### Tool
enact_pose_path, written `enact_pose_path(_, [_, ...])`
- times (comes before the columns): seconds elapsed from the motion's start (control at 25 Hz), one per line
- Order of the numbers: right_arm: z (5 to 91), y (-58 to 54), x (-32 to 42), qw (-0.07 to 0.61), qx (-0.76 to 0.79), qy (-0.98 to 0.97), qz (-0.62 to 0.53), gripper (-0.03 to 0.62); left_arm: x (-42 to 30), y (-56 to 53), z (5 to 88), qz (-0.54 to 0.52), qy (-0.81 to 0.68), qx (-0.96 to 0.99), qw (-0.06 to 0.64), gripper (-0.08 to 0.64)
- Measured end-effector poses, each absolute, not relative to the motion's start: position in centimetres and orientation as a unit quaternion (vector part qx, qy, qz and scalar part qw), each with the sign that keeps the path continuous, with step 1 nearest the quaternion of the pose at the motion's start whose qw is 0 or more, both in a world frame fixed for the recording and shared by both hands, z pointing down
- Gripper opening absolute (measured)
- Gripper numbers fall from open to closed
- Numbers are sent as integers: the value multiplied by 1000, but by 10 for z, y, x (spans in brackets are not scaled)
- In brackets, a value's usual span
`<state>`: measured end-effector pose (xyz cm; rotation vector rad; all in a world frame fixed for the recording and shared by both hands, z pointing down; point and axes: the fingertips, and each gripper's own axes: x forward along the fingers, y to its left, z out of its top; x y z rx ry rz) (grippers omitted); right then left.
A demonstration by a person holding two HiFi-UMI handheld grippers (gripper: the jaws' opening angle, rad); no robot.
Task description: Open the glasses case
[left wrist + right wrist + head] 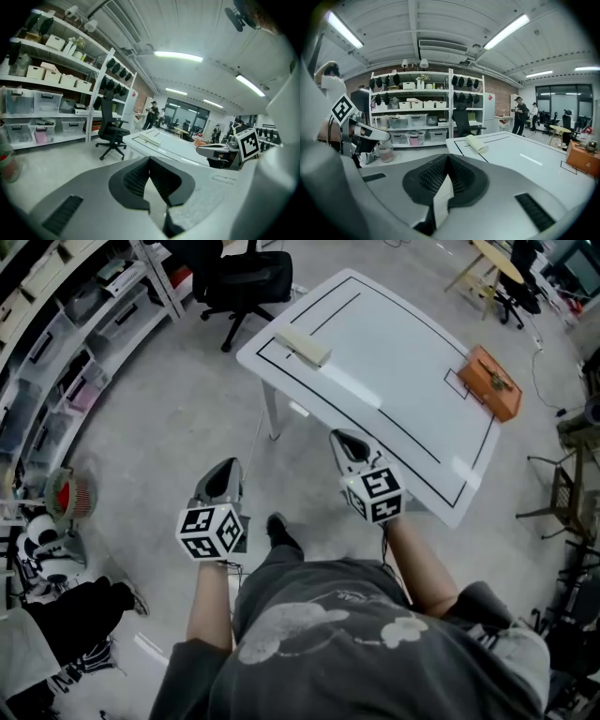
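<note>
White table (394, 362) ahead, left tool (222, 470) pinched closed, empty, right tool (345, 442) likewise

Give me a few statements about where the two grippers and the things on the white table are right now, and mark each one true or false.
1. The left gripper and the right gripper are both shut, with nothing between their jaws. True.
2. The right gripper touches the pale cream oblong case. False: it hangs by the near edge of the white table, well apart from the case.
3. The orange-brown box sits on the floor. False: it lies at the table's right end.
4. A black office chair stands beyond the table's far left corner. True.
</note>
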<state>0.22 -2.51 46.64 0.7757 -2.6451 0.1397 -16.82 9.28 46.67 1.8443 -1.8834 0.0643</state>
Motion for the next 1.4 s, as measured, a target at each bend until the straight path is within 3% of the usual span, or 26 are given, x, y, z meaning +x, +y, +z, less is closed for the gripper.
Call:
enact_pose_path(0.52, [467, -52, -59, 209, 329, -920, 39, 2, -244, 23, 470, 37, -629, 738, 242, 3])
enact_pose_path(1.4, [493, -185, -67, 215, 364, -904, 62, 2, -234, -122, 483, 67, -587, 768, 246, 3])
